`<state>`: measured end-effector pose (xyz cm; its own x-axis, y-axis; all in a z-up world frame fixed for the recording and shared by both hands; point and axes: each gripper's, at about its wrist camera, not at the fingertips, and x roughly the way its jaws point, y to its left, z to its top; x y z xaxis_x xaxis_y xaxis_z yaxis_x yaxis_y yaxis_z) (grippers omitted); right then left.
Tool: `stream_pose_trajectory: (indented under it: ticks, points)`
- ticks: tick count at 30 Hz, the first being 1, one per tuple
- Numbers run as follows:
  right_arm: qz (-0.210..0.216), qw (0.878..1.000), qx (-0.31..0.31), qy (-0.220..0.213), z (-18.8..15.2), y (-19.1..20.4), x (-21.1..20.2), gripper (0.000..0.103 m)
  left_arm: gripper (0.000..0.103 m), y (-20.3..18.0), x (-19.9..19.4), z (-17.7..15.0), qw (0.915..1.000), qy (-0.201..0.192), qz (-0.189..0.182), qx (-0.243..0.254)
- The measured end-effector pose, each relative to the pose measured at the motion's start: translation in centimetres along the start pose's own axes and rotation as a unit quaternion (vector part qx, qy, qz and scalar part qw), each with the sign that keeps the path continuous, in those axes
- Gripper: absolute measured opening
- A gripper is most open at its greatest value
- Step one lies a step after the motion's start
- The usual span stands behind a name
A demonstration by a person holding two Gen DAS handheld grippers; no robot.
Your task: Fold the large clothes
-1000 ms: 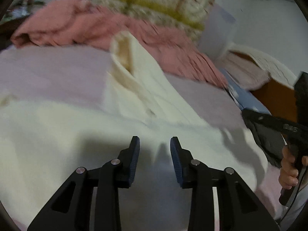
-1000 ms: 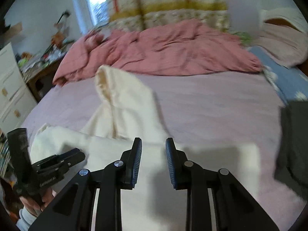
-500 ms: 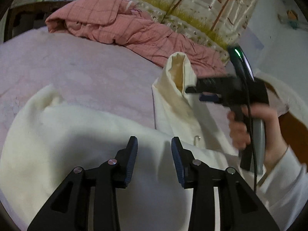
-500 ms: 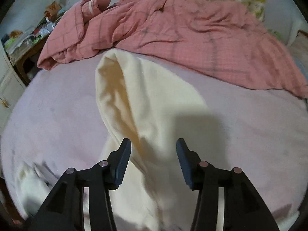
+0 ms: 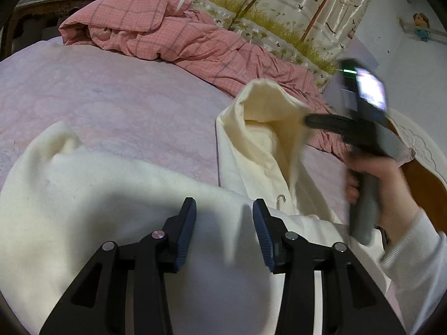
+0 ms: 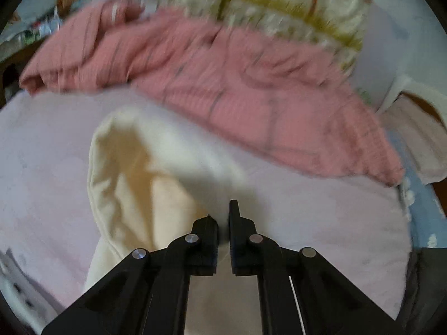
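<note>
A cream hooded garment (image 5: 111, 189) lies spread on the pink bed sheet (image 5: 111, 97), its hood (image 5: 265, 117) standing up toward the quilt. My left gripper (image 5: 223, 215) hovers over the garment's body; its jaws are opening and no cloth is between them. In the left wrist view a hand holds my right gripper (image 5: 307, 121) against the hood's right edge. In the right wrist view the right gripper (image 6: 223, 215) is shut on the cream hood (image 6: 156, 167), pinching its edge between the pads.
A rumpled pink checked quilt (image 5: 167, 36) lies across the far side of the bed, below a tree-patterned curtain (image 5: 293, 8). A headboard (image 5: 413, 145) and blue pillow (image 6: 419, 203) are at the right. A dark cloth (image 6: 427, 287) lies at the right edge.
My right gripper travelled from the garment's body up to the hood, widened, then closed on the hood's edge. The left gripper swung left, then held still, its jaws slightly wider.
</note>
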<state>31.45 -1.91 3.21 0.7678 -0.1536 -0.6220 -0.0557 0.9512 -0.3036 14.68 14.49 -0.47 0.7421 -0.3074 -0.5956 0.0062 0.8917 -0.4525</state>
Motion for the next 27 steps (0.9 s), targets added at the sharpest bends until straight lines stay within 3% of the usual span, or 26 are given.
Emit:
stream_pose_trajectory:
  ticks: [2,6,9,13,15,17,20,22,24,27]
  points:
    - [-0.035,0.999,-0.026,-0.026,-1.3,-1.6,-3.1,0.006,0.041,-0.3,-0.1,0.0,1.0000,-0.001,-0.005,0.000]
    - [-0.053,0.997,-0.038,-0.049,-4.8,-5.6,-8.6,0.006,0.041,-1.0,-0.4,0.1,0.9999,-0.005,-0.013,0.006]
    - [-0.034,0.999,-0.024,-0.010,-8.0,-8.4,-10.0,0.006,0.041,-2.1,-0.5,-0.1,0.9997,-0.005,-0.014,0.020]
    - [-0.058,0.996,-0.016,0.061,-12.7,-10.8,-7.3,0.007,0.042,-3.6,-0.4,-0.6,0.9990,-0.004,-0.008,0.044]
    - [-0.029,0.992,-0.016,0.121,-14.6,-11.6,-5.1,0.007,0.042,-4.2,-0.3,-0.9,0.9985,-0.002,-0.004,0.054]
    - [-0.011,0.990,-0.014,0.137,-15.5,-11.8,-4.8,0.007,0.042,-4.4,-0.2,-1.0,0.9981,0.000,-0.003,0.061]
    - [-0.014,0.995,-0.008,0.094,-15.6,-11.9,-7.6,0.022,0.043,-4.2,0.1,-1.0,0.9981,0.003,-0.002,0.061]
    - [0.004,0.998,-0.008,0.063,-14.9,-11.0,-9.7,0.056,0.043,-4.0,0.3,-0.9,0.9984,0.005,-0.004,0.055]
    - [0.015,0.999,-0.009,0.035,-14.2,-9.8,-11.4,0.058,0.043,-3.7,0.4,-0.8,0.9988,0.006,-0.006,0.049]
    - [0.114,0.993,0.007,0.028,-12.7,-7.5,-13.0,0.058,0.043,-3.2,0.1,-0.5,0.9994,0.006,-0.016,0.029]
